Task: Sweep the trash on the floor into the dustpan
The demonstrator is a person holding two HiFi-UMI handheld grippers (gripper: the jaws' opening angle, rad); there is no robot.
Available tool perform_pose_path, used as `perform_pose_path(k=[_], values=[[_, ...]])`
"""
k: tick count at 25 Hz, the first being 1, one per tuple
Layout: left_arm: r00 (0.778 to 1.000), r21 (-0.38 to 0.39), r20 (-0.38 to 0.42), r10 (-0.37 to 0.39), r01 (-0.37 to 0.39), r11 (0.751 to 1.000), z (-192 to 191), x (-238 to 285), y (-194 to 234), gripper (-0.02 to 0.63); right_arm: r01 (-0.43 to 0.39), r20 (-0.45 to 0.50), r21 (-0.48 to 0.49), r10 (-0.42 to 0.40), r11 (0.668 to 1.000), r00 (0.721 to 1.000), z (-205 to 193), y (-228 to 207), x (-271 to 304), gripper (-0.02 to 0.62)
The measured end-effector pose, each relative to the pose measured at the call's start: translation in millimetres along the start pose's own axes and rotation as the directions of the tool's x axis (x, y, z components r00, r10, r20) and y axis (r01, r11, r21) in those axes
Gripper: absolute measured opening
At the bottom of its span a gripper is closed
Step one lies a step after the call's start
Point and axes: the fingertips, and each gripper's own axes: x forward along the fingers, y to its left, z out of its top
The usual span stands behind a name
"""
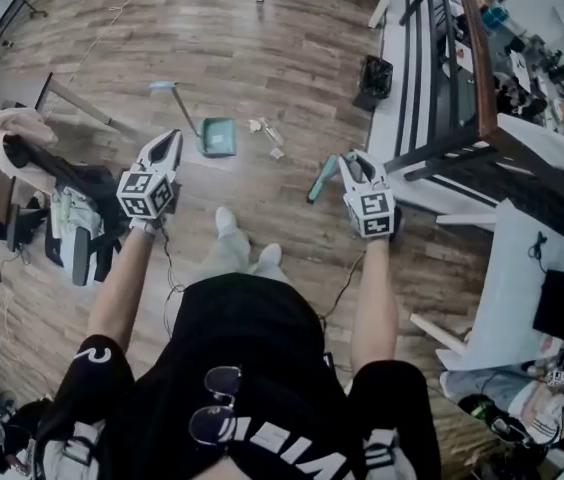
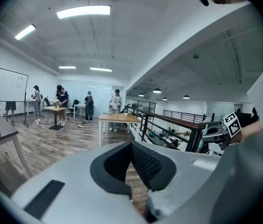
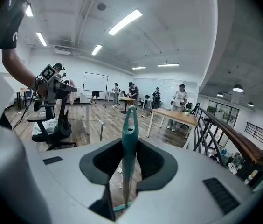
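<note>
A teal dustpan lies on the wooden floor ahead of my feet, its long handle slanting up to the left. Small bits of pale trash are scattered just right of it and also show in the right gripper view as scraps below the jaws. My right gripper is shut on the teal broom handle, which stands upright between its pads; the broom hangs down to the left of that gripper. My left gripper is shut with nothing in it, held in the air left of the dustpan.
A black railing and white tables line the right side. An office chair with clothes stands at the left, and a black bin sits by the railing. Several people stand at distant tables.
</note>
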Motion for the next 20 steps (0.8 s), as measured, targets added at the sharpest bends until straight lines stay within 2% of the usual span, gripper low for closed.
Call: perform_pose_path(k=[7, 20], values=[[1.000, -0.012, -0.023, -0.015, 0.015, 1.000, -7, 13, 30, -0.002, 0.031, -0.026, 0.025, -0.030, 0.999, 0.999, 0, 6, 27, 0.087], [0.992, -0.043, -0.105, -0.072, 0.068, 0.997, -27, 71, 133, -0.002, 0.087, -0.115, 0.051, -0.081, 0.995, 0.990, 8, 22, 111, 0.087]])
